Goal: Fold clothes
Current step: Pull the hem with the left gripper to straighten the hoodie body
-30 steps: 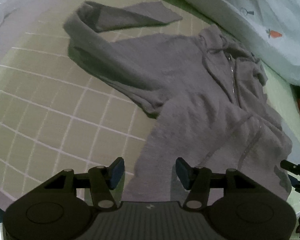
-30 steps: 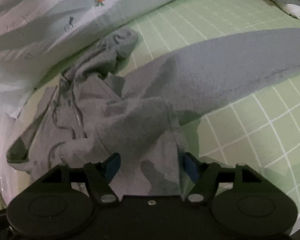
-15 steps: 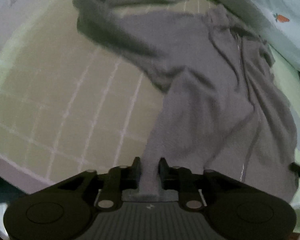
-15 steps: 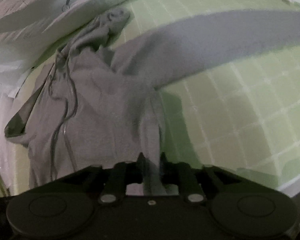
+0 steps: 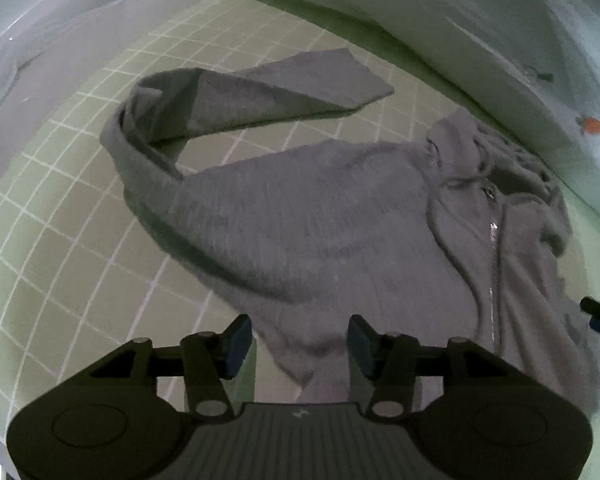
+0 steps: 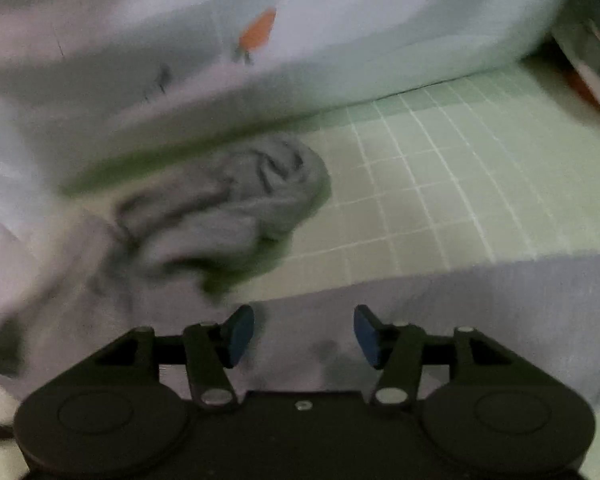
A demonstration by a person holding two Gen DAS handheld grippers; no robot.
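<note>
Both tongs — left, right — gape apart above grey hoodie.

Both cameras sit low behind their own fingers, looking forward and down along them, close over the bed. The left wrist view faces the hoodie body and sleeve; the right faces its hood. Both share the hoodie and the checked sheet.

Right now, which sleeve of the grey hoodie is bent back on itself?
The sleeve seen in the left wrist view: it runs out from the hoodie, then doubles back at a sharp bend. The other sleeve, in the right wrist view, lies straight.
</note>
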